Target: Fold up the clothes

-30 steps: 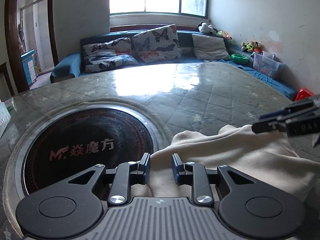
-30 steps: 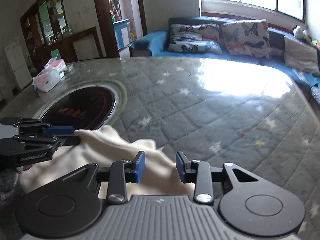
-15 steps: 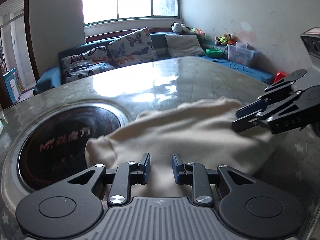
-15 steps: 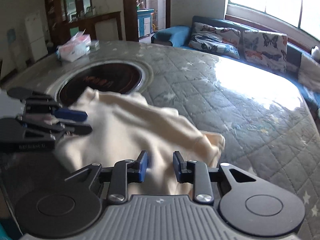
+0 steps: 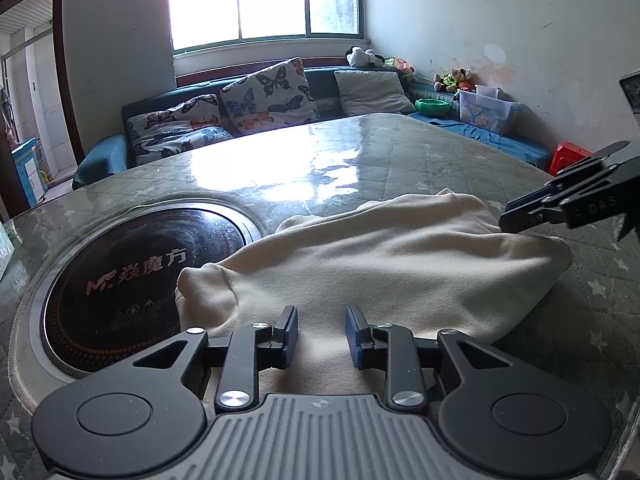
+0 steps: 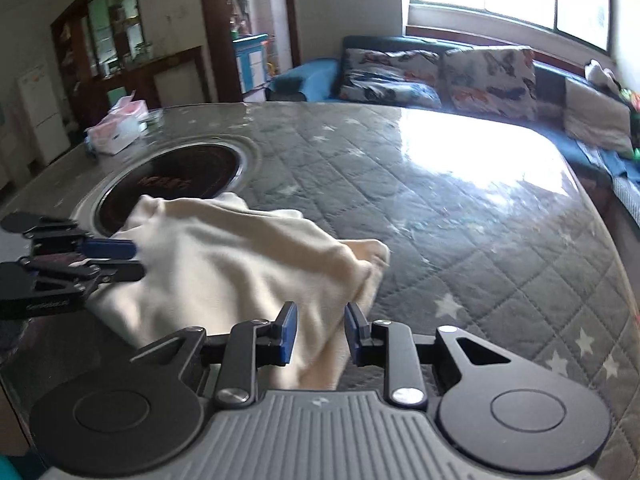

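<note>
A cream garment (image 5: pixel 400 264) lies in a long folded heap on the quilted table (image 5: pixel 400 152), its left end overlapping the round black hob (image 5: pixel 132 264). My left gripper (image 5: pixel 322 328) hovers at the garment's near edge. Its jaws are opening, with cloth lying under the gap and the pads off it. In the right wrist view the garment (image 6: pixel 240 260) rises in a bunch into my right gripper (image 6: pixel 320 328), whose jaws are closing with the cloth filling the gap. The right gripper (image 5: pixel 505 216) touches the garment's right end. The left gripper (image 6: pixel 132 260) is at its left end.
A pink and white tissue box (image 6: pixel 116 132) stands beyond the hob (image 6: pixel 172 176) near the table's far left edge. A blue sofa with butterfly cushions (image 5: pixel 240 108) runs along the wall past the table. Bare quilted tabletop (image 6: pixel 460 208) stretches beyond the garment.
The garment, bunched at the right a second ago, now stretches between both grippers with its left end on the hob. The right gripper's jaws have narrowed on the cloth; the left's have widened slightly.
</note>
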Motion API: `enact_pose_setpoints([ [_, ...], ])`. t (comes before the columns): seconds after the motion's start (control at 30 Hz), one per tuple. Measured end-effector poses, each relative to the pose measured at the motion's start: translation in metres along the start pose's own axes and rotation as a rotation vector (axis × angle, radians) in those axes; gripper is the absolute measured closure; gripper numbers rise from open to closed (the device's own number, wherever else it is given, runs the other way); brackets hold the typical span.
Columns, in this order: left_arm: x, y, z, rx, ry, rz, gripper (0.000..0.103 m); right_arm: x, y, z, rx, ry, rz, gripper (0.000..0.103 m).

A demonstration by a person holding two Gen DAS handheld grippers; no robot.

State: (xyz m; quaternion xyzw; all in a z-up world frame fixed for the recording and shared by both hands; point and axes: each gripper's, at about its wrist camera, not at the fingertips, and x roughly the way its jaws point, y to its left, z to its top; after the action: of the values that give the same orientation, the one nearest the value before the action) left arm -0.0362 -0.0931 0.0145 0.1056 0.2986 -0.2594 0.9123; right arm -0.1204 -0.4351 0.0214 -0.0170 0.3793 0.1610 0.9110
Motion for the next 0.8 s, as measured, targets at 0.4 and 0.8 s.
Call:
enact_pose_setpoints([
  [0.4, -0.006, -0.004, -0.004, 0.015, -0.003, -0.010, 0.072, 0.024, -0.010, 0.000, 0.100, -0.015, -0.009, 0.093],
  [0.8, -0.007, -0.005, -0.006, 0.025, -0.005, -0.011, 0.072, 0.018, -0.001, 0.004, 0.046, -0.068, -0.065, 0.099],
])
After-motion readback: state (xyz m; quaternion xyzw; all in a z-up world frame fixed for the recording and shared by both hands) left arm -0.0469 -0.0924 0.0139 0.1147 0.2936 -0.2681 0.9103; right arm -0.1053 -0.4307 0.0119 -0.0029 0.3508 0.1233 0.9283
